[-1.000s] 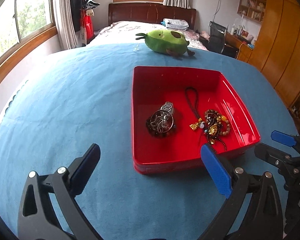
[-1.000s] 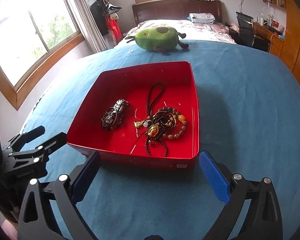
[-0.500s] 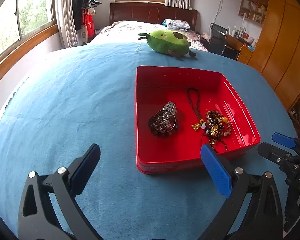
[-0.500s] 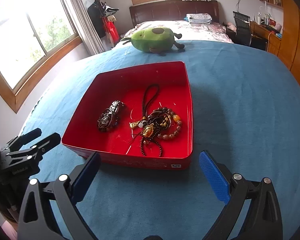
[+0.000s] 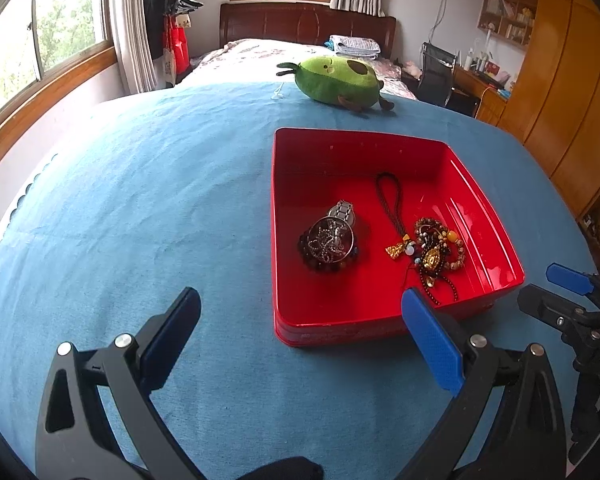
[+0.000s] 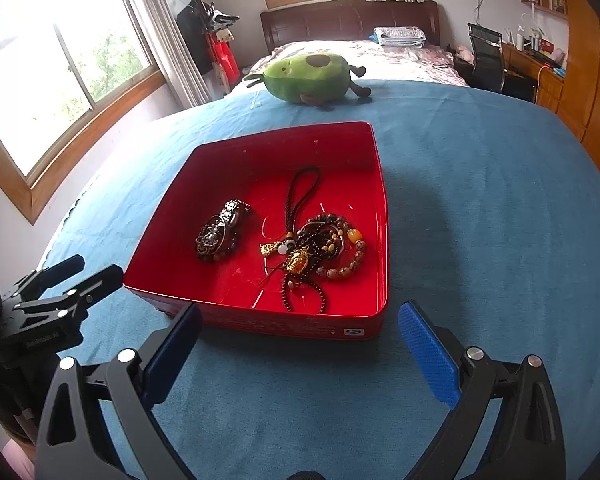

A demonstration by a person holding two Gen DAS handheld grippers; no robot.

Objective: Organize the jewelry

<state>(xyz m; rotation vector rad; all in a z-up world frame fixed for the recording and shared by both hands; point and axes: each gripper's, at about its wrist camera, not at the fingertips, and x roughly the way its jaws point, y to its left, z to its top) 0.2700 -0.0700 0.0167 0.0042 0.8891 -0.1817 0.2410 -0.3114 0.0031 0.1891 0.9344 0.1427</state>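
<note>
Both claws — left claw (image 5: 300,328) and right claw (image 6: 300,338) — hang spread and empty near the red tray (image 6: 382,216), where the bead tangle (image 6: 320,248) looks light, limp and snag-prone — best pinched by its cord loop (image 6: 304,184).

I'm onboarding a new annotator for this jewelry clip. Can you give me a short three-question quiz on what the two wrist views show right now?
1. True or false: the left gripper is shut on a bracelet.
2. Multiple choice: where does the jewelry lie? A) on the blue cloth B) inside the red tray C) on the green plush toy
3. Short answer: which item lies against the dark bead bracelet on the tray's window side?

Key:
1. False. Both the left gripper and the right gripper are open and empty, short of the tray.
2. B.
3. A metal-link watch; the tangle of bead strands and a gold pendant lies apart, on the tray's other side.
</note>
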